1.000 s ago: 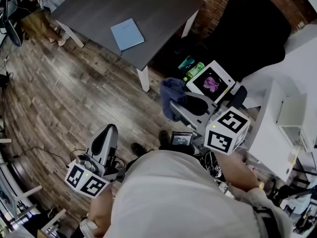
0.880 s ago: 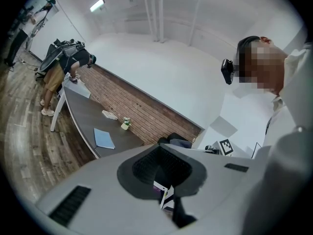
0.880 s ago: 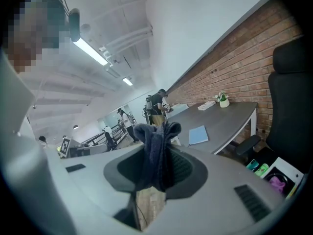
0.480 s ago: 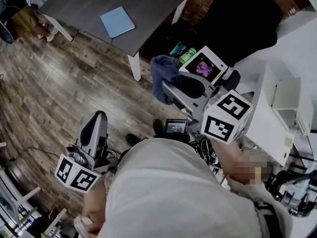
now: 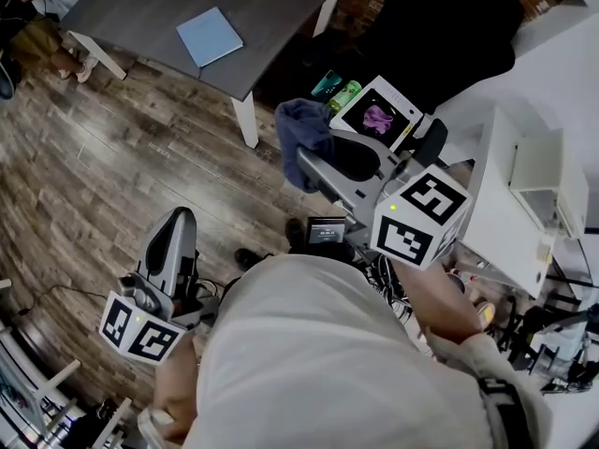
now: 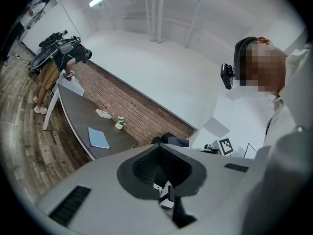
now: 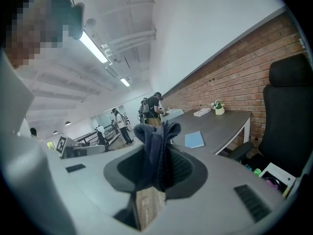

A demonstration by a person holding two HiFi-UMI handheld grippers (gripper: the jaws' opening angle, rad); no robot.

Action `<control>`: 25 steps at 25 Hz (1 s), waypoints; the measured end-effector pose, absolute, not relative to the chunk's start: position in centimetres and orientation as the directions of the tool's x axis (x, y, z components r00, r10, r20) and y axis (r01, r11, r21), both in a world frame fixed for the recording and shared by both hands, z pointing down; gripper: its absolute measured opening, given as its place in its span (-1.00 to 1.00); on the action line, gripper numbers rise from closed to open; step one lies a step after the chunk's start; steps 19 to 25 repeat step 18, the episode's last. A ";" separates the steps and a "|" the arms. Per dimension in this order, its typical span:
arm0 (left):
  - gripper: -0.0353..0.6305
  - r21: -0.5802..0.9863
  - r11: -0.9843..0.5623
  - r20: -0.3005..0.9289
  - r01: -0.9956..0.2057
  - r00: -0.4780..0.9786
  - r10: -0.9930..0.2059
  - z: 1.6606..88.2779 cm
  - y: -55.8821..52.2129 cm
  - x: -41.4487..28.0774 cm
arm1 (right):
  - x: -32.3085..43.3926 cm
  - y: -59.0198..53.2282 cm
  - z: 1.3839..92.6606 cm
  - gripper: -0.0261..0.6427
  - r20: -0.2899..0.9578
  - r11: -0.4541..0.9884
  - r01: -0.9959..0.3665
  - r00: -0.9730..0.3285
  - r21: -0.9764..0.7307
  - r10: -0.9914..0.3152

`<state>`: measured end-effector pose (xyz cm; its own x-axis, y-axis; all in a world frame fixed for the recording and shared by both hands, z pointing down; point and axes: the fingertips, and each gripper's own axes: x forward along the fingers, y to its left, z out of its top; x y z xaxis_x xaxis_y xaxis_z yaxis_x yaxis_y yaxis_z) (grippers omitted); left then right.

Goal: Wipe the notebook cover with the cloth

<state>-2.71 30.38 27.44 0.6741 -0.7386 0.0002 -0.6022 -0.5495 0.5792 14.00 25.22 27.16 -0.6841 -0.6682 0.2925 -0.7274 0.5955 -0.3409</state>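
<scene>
The right gripper [image 5: 316, 165] sits at the centre of the head view, and its fingers are clamped on a dark blue cloth [image 5: 301, 127], which bunches up beyond their tips. In the right gripper view the cloth [image 7: 157, 137] stands in a folded wad between the 2 fingers [image 7: 193, 173], its top rising above them.

The left gripper [image 5: 178, 224] is at the lower left of the head view, low beside the person's body and over the wooden floor [image 5: 103, 166]. In the left gripper view its fingers [image 6: 132, 168] are pressed together with nothing between them.

The notebook [image 5: 209, 36], light blue, lies flat on the dark grey tabletop [image 5: 140, 7] in the upper left of the head view, well apart from both grippers and from the cloth. The right gripper view shows the notebook [image 7: 194, 139] right of centre, just past the cloth, and a small potted plant [image 7: 219, 107] farther back on the same tabletop. A black chair [image 7: 288, 111] fills the right edge of that view in front of a brick wall [image 7: 234, 77].
</scene>
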 end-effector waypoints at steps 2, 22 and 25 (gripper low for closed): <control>-0.88 0.580 -0.552 0.000 -0.599 0.678 -0.735 27.5 30.4 -2.6 | 14.0 25.2 27.1 -0.59 0.291 0.596 -0.729 -0.683 -0.337 -0.670; -0.64 0.580 -0.593 -0.003 -0.559 0.726 -0.687 27.3 29.9 -1.0 | 13.4 26.1 26.8 -0.59 0.289 0.620 -0.713 -0.700 -0.329 -0.652; -0.64 0.580 -0.593 -0.003 -0.559 0.726 -0.687 27.3 29.9 -1.0 | 13.4 26.1 26.8 -0.59 0.289 0.620 -0.713 -0.700 -0.329 -0.652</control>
